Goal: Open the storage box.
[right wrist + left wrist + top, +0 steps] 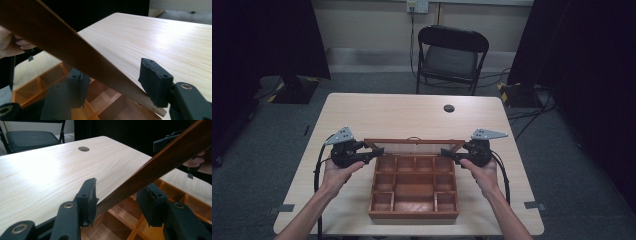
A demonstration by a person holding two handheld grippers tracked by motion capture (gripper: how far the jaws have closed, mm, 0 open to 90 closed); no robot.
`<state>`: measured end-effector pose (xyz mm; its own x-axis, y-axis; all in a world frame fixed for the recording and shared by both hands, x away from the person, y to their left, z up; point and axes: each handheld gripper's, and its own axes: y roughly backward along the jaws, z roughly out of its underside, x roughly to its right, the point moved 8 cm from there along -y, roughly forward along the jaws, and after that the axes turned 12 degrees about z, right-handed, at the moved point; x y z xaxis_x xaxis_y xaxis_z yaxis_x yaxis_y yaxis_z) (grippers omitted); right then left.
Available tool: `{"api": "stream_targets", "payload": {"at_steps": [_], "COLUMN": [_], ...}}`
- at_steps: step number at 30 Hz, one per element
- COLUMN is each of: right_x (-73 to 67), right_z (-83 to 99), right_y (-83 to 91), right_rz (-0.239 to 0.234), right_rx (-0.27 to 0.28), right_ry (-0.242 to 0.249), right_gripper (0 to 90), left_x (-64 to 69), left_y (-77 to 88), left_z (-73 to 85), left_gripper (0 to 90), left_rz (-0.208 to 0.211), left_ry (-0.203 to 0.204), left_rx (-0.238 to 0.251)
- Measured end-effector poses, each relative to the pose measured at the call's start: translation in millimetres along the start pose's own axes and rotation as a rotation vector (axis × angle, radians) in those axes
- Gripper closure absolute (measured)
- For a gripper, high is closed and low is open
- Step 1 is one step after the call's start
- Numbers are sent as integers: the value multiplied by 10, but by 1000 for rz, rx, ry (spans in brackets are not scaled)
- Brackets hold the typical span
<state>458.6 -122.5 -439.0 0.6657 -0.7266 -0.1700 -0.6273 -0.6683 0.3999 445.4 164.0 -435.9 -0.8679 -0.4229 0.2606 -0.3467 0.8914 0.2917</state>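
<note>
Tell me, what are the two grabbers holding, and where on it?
The wooden box's raised lid. The left gripper has its left end and the right gripper its right end, though firm clamping cannot be told.

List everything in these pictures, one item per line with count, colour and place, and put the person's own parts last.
wooden box: one, reddish brown, many open compartments, near middle of the table.
lid: one, reddish brown frame with a pale panel, raised along the box's far side, each end between a gripper's jaws.
table: one, pale wood, centre of the room.
hole: one, dark and round, far right part of the tabletop.
folding chair: one, black, beyond the table.
wall socket: one, pale, on the far wall.
left gripper: one, black, at the lid's left end.
right gripper: one, black, at the lid's right end.
forearms: two, entering from the bottom.
</note>
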Motion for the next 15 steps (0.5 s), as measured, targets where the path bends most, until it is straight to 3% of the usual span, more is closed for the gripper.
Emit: {"api": "stream_targets", "payload": {"at_steps": [15], "right_x": [20], "right_z": [-37], "right_y": [-28], "right_rz": [10], "right_rx": [-11], "right_ry": [-17], "right_gripper": [472], "left_x": [-163], "left_y": [-94], "left_z": [-38], "left_gripper": [495], "left_rz": [4], "left_ry": [-8], "left_rx": [-6]}}
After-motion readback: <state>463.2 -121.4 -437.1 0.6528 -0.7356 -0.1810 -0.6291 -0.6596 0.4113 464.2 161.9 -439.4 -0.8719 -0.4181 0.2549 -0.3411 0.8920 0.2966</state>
